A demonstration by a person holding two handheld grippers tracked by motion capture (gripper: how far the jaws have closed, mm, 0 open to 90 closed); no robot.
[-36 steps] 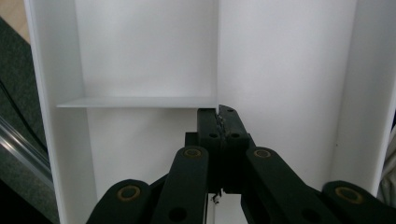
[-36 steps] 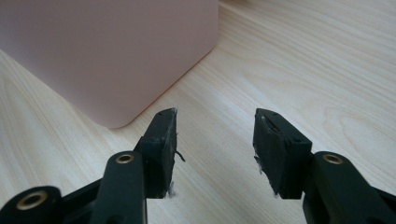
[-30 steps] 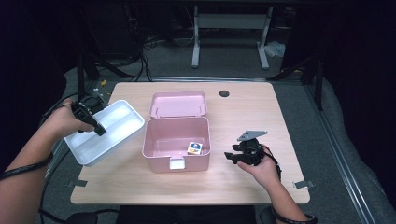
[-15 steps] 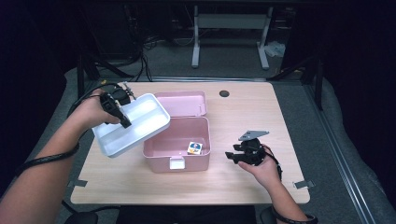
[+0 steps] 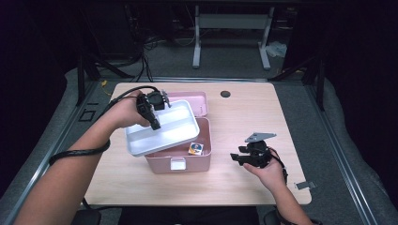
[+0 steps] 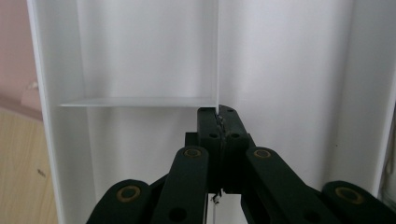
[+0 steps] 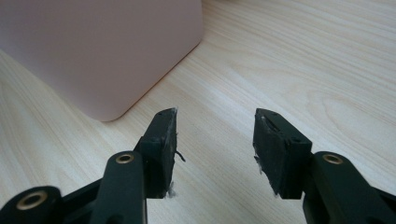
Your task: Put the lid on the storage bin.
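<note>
So your left gripper (image 5: 154,123) has its fingers clamped on the white tray's (image 5: 162,136) divider, the tray hanging tilted over the open pink box (image 5: 180,158); seating it remains. Your right gripper's (image 5: 238,157) fingers stand wide and empty on the counter (image 5: 244,117) beside the box.

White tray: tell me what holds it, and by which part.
The left hand-held gripper is shut on the white tray, pinching its thin inner divider wall. The right hand-held gripper holds nothing.
</note>
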